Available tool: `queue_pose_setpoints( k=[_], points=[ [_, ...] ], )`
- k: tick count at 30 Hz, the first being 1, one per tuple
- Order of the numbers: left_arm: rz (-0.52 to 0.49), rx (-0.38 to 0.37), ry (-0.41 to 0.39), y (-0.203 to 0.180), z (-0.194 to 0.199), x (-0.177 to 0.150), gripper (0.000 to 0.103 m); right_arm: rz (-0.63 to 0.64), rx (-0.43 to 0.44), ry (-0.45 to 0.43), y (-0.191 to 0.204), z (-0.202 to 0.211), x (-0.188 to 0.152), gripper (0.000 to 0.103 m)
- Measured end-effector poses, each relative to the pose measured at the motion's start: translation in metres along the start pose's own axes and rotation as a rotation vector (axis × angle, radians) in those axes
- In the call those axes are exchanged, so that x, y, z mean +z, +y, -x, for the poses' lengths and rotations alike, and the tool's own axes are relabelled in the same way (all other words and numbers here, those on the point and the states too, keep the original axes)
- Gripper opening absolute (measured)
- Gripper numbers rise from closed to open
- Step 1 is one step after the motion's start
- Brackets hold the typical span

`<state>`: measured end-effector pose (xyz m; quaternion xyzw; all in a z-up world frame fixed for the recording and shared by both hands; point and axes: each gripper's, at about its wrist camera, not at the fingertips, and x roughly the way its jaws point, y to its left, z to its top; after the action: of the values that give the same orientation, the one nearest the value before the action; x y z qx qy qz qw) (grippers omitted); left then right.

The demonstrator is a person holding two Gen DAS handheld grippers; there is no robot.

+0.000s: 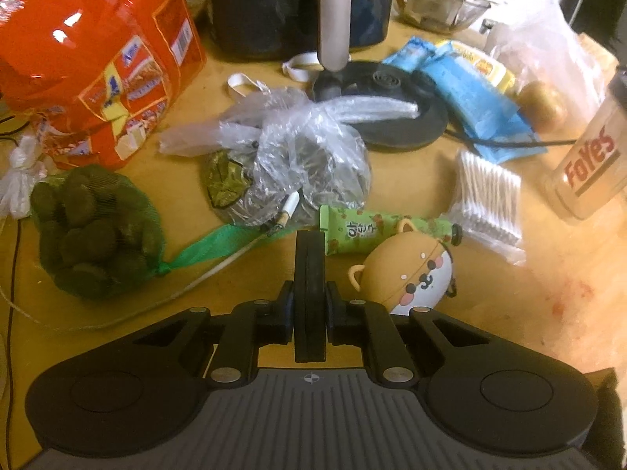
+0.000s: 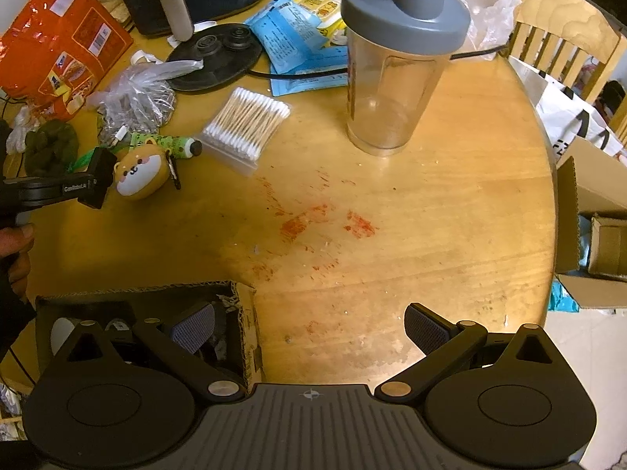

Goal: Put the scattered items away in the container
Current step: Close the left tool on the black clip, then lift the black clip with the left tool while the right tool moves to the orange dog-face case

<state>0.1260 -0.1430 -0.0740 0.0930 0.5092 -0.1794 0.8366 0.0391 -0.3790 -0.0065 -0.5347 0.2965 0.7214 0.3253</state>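
The green tube (image 1: pixel 386 235) lies flat on the round wooden table (image 2: pixel 431 196), its long axis running across the left wrist view, the flat crimped end toward the left and the dark cap toward the right, where it nearly meets the bundle of cotton swabs (image 1: pixel 490 196). Just beside it, nearer the camera, sits the dog-faced pouch (image 1: pixel 411 278), its face turned up and toward the right. The left gripper (image 1: pixel 309 243) hangs just above this spot with its two fingers pressed together and nothing visible between them; the tips sit next to the tube's crimped end, though whether they touch it cannot be told. A cigarette (image 1: pixel 288 207) rests tilted against a crumpled clear plastic bag (image 1: pixel 301 149) just beyond the tube. A green net bag of dark round things (image 1: pixel 90 235) lies to the left, its tail stretching toward the gripper, and an orange snack pack (image 1: pixel 98 58) stands behind it.

In the right wrist view the cardboard box (image 2: pixel 243 313) sits at the near edge of the table, open at the top. The right gripper (image 2: pixel 309 333) hovers with its fingers wide apart, one over the box and one over bare wood. A clear shaker bottle with a grey lid (image 2: pixel 395 78) stands upright farther back.
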Motion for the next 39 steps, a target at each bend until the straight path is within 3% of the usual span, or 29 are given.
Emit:
queue_pose_setpoints(
  k=[14, 39],
  points=[
    [0.083, -0.051, -0.105, 0.017, 0.053, -0.015, 0.015, 0.096, 0.042, -0.012, 0.029, -0.002, 0.008, 0.102],
    [0.236, -0.054, -0.141, 0.026, 0.111, -0.058, 0.015, 0.269, 0.093, -0.056, 0.069, -0.014, 0.036, 0.103]
  ],
)
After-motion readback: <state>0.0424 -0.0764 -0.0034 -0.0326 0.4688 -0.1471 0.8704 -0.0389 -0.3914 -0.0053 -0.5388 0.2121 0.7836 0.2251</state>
